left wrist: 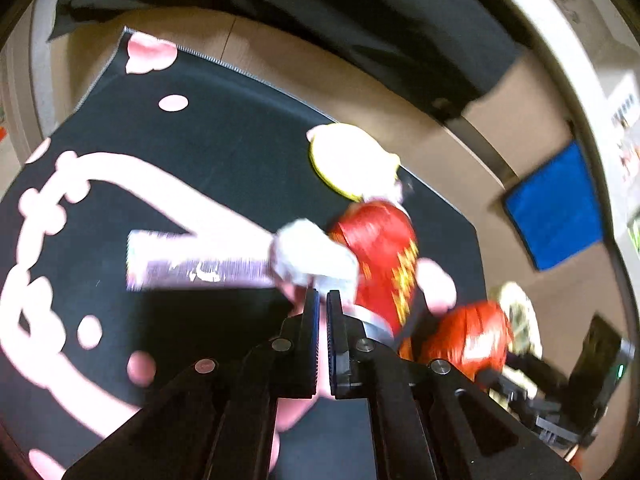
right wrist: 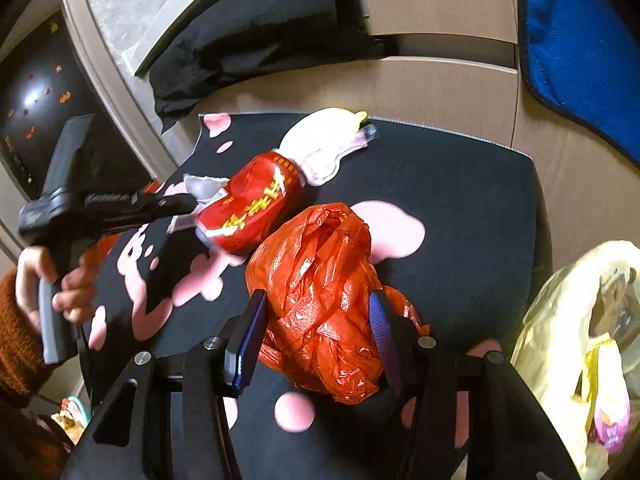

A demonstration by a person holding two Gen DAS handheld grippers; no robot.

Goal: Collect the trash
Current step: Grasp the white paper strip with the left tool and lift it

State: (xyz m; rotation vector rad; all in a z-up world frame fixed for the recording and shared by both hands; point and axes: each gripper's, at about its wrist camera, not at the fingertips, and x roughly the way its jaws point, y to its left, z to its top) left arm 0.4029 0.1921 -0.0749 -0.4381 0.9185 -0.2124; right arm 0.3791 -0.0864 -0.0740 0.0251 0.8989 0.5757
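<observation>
A dark mat printed with pale pink blotches is seen laid over a tan, wood-look surface; whether that surface is a worktop or the floor cannot be told. Beyond the mat, a black cloth is draped against pale panelling, and a blue fleecy cloth lies past the mat's far corner.

On the mat, a crumpled red plastic bag, thin and glossy, is held between the blue-padded fingers of the right claw, which is closed to a medium width against its sides. Just beyond the bag, a red foil packet with yellow lettering lies tilted, touching it or nearly so. Beyond the packet, a flat white wrapper with a yellow edge rests on the mat. Beside the bag, off the mat's edge, a translucent pale-yellow bag with a printed figure is recorded.

In the left wrist view, which is motion-blurred, the left claw is seen narrowed to a thin slit; whether the torn silvery wrapper is pinched cannot be told. A long purplish wrapper strip is visible beside the packet here only.

The right wrist view alone shows the left claw from the side at the packet's torn end, and the hand in a rust knitted sleeve on its grey grip.
</observation>
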